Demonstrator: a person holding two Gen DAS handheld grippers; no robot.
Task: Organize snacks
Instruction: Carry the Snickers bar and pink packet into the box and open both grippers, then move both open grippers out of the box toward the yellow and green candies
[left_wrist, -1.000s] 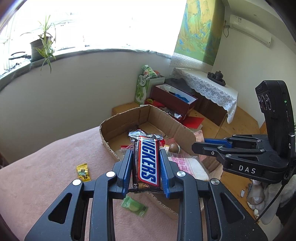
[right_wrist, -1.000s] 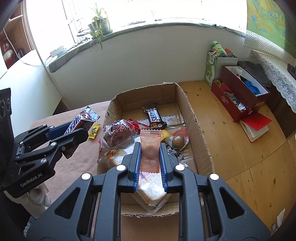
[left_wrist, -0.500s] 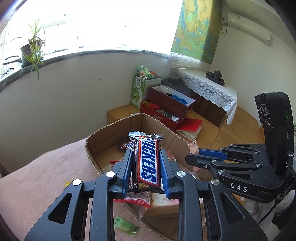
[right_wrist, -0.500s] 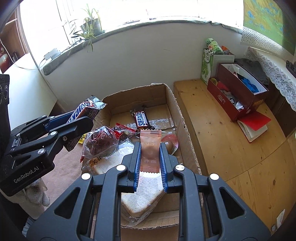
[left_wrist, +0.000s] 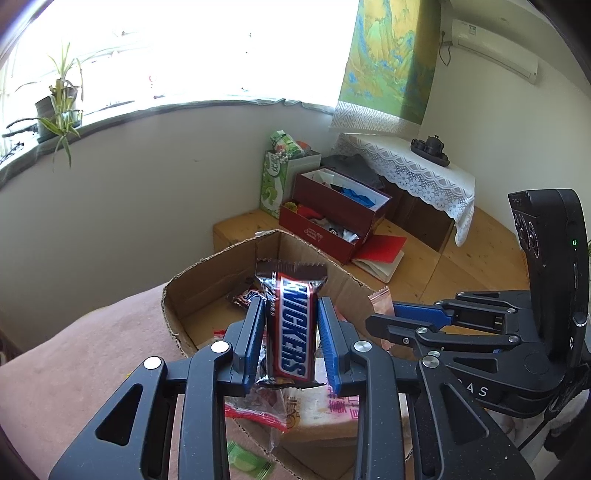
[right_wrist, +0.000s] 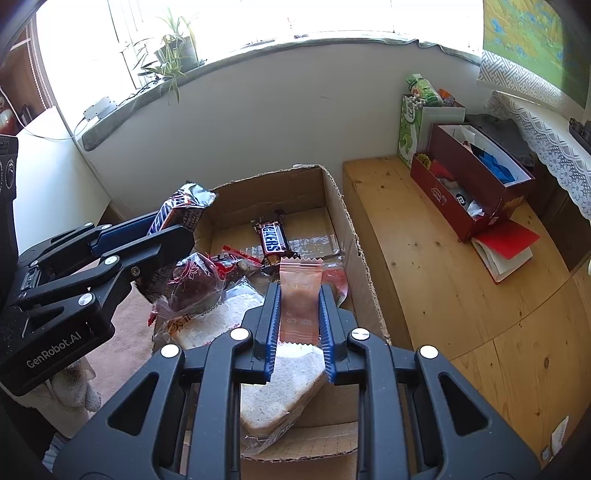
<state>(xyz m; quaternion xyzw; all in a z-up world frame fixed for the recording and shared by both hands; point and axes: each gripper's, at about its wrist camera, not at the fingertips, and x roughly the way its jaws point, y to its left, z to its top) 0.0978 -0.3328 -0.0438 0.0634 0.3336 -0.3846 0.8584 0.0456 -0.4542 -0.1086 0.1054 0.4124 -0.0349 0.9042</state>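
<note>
My left gripper (left_wrist: 290, 306) holds a Snickers bar (left_wrist: 291, 332) upright over the near corner of the cardboard box (left_wrist: 207, 269). Its jaws are opening, though the pads still touch the bar's sides. My right gripper (right_wrist: 300, 291) is shut on a pink snack packet (right_wrist: 300, 306) above the box's (right_wrist: 354, 240) near end. From the right wrist view, the left gripper (right_wrist: 177, 236) reaches in from the left with its Snickers bar (right_wrist: 181, 206) over the box's left wall. Inside lie a second Snickers bar (right_wrist: 273, 240), a bagged dark pastry (right_wrist: 195, 280) and bagged bread slices (right_wrist: 280, 384).
The box sits on a pink cloth surface (left_wrist: 74, 350), with a green candy (left_wrist: 247, 458) just outside it. To the right are a wooden platform (right_wrist: 443, 277), a dark red box (right_wrist: 476, 184), a red notebook (right_wrist: 506, 251) and a green bag (right_wrist: 410, 125).
Both grippers have shifted sideways with their snacks and now hang over the box. The yellow candy on the cloth has left the left wrist view.
</note>
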